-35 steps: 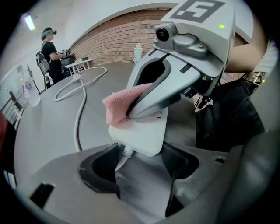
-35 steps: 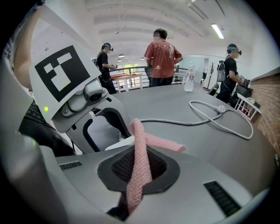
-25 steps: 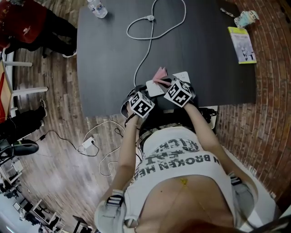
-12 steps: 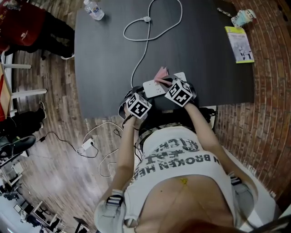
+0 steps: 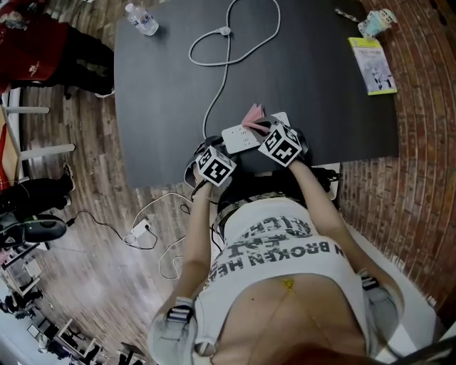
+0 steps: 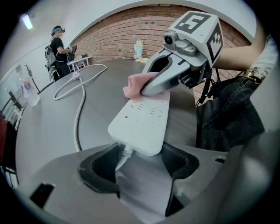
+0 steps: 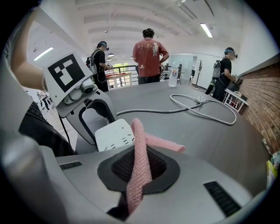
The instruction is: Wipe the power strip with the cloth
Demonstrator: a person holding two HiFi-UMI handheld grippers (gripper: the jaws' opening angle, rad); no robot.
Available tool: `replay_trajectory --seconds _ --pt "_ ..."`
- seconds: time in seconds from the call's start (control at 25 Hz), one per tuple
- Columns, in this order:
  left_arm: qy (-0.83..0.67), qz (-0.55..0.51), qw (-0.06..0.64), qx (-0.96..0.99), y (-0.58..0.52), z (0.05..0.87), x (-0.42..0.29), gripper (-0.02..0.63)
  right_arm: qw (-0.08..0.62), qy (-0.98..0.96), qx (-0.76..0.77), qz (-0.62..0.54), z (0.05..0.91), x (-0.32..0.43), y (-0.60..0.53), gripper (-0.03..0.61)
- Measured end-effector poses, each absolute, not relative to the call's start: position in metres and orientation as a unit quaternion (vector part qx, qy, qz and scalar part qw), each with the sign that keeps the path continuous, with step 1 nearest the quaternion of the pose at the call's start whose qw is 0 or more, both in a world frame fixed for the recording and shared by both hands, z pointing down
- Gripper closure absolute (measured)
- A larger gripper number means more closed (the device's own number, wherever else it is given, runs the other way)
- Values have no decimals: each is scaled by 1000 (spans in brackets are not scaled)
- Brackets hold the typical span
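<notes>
The white power strip (image 5: 239, 137) lies near the front edge of the dark table (image 5: 164, 93), its cord running away across it. My left gripper (image 5: 226, 148) is shut on the strip's cord end (image 6: 142, 118), one jaw on each side (image 6: 140, 159). My right gripper (image 5: 261, 130) is shut on a pink cloth (image 7: 139, 148). It holds the cloth (image 6: 133, 87) down on the strip's far end (image 7: 114, 135), facing the left gripper (image 7: 94, 124). In the left gripper view the right gripper (image 6: 148, 89) comes in from the upper right.
The white cord (image 5: 228, 43) loops across the table's far half to its plug (image 5: 224, 31). A water bottle (image 5: 142, 19) stands at the far left corner, a yellow booklet (image 5: 372, 64) and a small cup (image 5: 374, 23) at the far right. People (image 7: 148, 54) stand beyond the table.
The head view has drifted a little. The left gripper has edged slightly leftward; both grippers keep their hold on the strip and the cloth.
</notes>
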State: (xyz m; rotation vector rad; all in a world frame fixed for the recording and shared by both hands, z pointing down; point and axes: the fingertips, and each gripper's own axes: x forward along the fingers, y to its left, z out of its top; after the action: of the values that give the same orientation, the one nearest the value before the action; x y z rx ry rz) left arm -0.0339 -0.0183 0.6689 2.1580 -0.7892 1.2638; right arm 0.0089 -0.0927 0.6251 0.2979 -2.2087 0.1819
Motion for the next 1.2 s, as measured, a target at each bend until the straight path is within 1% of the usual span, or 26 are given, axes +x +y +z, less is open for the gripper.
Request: replay_trajectory --seconds 1.2 --pt "-285 476 261 790 -19 669 -34 321 430 -881 174 95 624 43 -111 561"
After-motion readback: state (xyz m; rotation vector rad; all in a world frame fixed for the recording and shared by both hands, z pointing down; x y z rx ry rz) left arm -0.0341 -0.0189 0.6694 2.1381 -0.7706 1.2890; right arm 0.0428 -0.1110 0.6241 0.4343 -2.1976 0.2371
